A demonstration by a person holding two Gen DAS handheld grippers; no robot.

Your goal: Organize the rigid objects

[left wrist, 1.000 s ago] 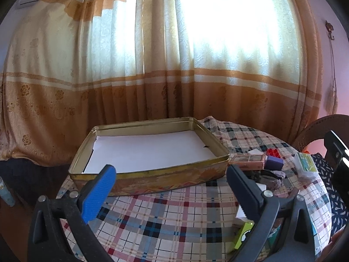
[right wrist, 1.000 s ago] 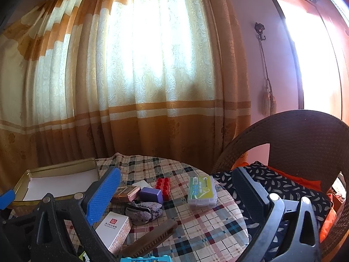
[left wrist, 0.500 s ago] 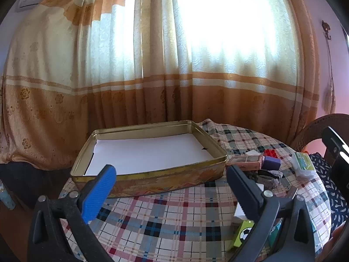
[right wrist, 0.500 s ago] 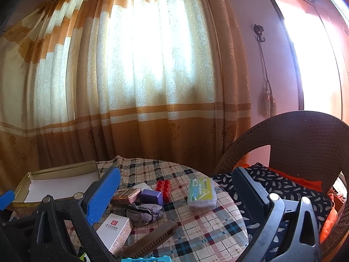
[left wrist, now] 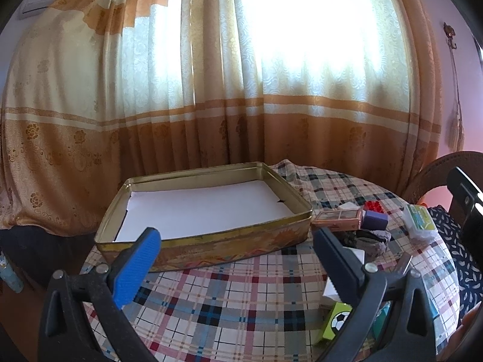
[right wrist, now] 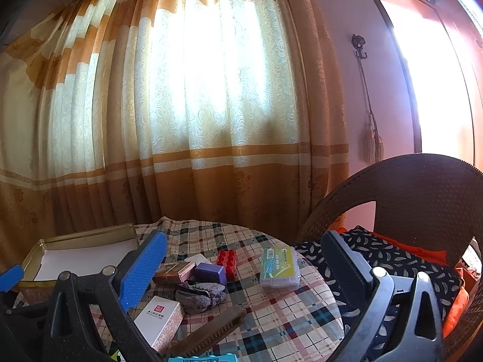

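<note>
Gold tin [left wrist: 211,246] holds, seemingly, only white paper [left wrist: 202,208].

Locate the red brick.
Right wrist view, mid-table: the red brick sits just right of the purple block, left of the clear plastic case.

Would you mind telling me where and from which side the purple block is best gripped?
Grip the purple block across its two flat vertical side faces, coming from above with the right gripper. It is a compact box lying flat, but the red brick and the brown case crowd it, so a level approach looks blocked.
</note>
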